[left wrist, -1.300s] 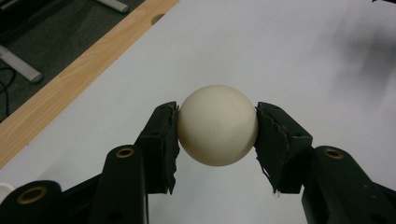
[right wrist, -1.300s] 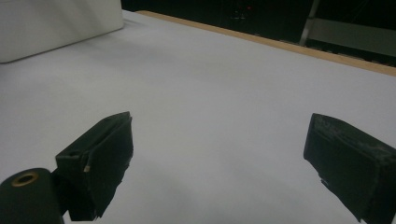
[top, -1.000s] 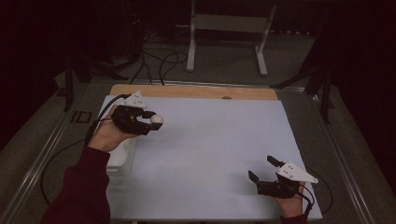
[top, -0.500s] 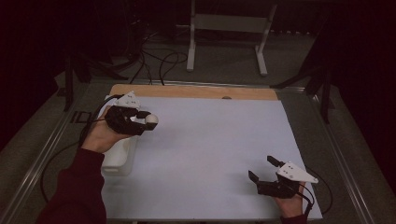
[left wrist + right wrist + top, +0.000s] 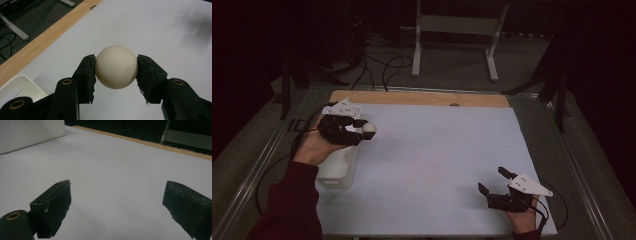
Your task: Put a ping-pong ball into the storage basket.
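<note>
— Dark room all around, with cables [image 5: 377, 65] on the floor and a grey stand [image 5: 452, 30] behind the desk [image 5: 437, 150]. What is on the desk?

— A big white sheet covers most of it. You can see a strip of bare wood along the far edge. A white tub [image 5: 337, 167] sits by the left edge.

— Where is the ball?

— The cream ball [image 5: 116, 67] is in the left gripper [image 5: 362, 131]. The two black jaws squeeze it from both sides. It is up in the air, near the far left corner of the desk, just beyond the tub.

— So what step is this?

— Nobody told us the job. My guess is that the ball is being carried, either to the tub or away from it. I cannot tell which.

— What must happen next?

— If it goes in the tub, the hand should come back over the tub and open the jaws gently. A round ball rolls, so a drop on the flat sheet could send it off the desk.

— How is the left hand [image 5: 314, 147] held?

— It reaches forward past the tub, with a dark red sleeve [image 5: 292, 205] behind it. The jaws point toward the middle of the desk.

— And the other one?

— The right gripper [image 5: 494, 182] waits low near the near right corner. Its jaws are wide apart and hold nothing. They point toward the tub, and it is well apart from the ball.
</note>
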